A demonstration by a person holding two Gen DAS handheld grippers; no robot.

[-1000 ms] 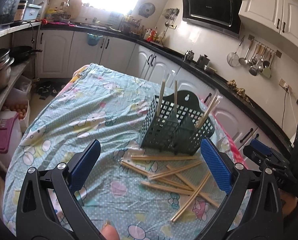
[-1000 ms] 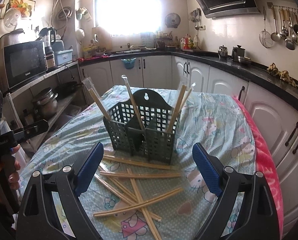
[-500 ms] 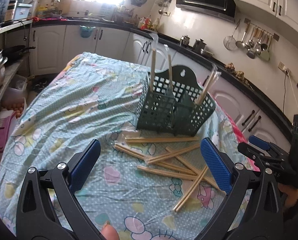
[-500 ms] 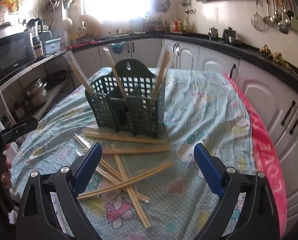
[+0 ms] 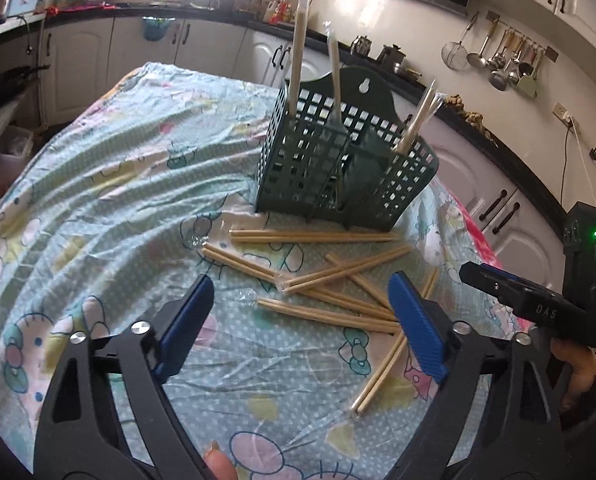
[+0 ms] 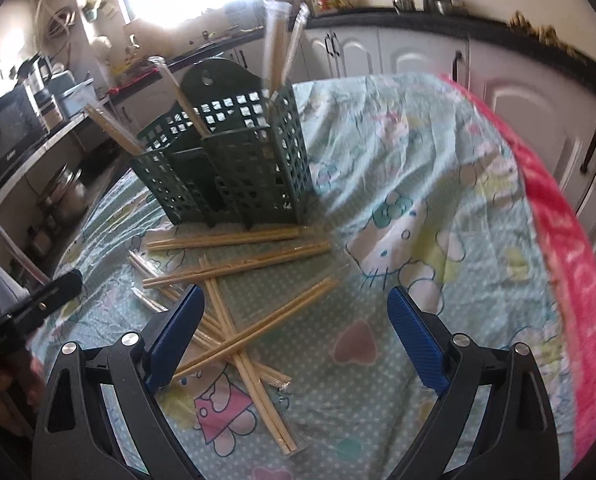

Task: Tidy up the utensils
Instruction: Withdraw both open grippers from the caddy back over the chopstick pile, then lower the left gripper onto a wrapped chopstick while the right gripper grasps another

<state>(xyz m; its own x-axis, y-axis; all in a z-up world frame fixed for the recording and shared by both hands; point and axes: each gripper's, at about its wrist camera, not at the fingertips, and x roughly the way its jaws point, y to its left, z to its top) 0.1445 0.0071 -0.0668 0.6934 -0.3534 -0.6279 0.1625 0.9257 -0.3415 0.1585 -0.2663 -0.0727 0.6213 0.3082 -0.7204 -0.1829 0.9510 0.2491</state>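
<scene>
We've got a worktop [image 5: 98,184] under a cartoon-print cloth, w/ a pink band along its right edge. Near the far middle stands the green rack [image 5: 338,172], perforated, split into compartments. Three or so wrapped chopstick pairs already stand upright in it, leaning on its walls; which compartment each sits in we can't tell.

Loose chopsticks [image 5: 326,280] lie in a crossed heap on the cloth just in front of the rack, towards the near edge. One pair lies parallel to the rack's front, just beside its base. Others overlap at angles, some in clear sleeves.

Our left tongs [image 5: 298,320] hang over the left part of the heap, jaws wide but just been closing a little; nothing between the pads, nothing held. Our right tongs [image 6: 294,328] hang over the heap's right side, jaws wide too, empty. The heap shows in the right wrist view as chopsticks [image 6: 238,280] fanning out under the left pad.

Step in hand, as we read it: approach for a pick.

To do it well, we reckon:
- Take a top pair, not one pinned under others, else the heap drags.
- Line the pads across the sticks, not along them.
- Grip near mid-length so the pair doesn't tip.
- Close on both sticks together; sleeves look slippery.
- Keep the two tongs on separate pairs to avoid clashing.
</scene>
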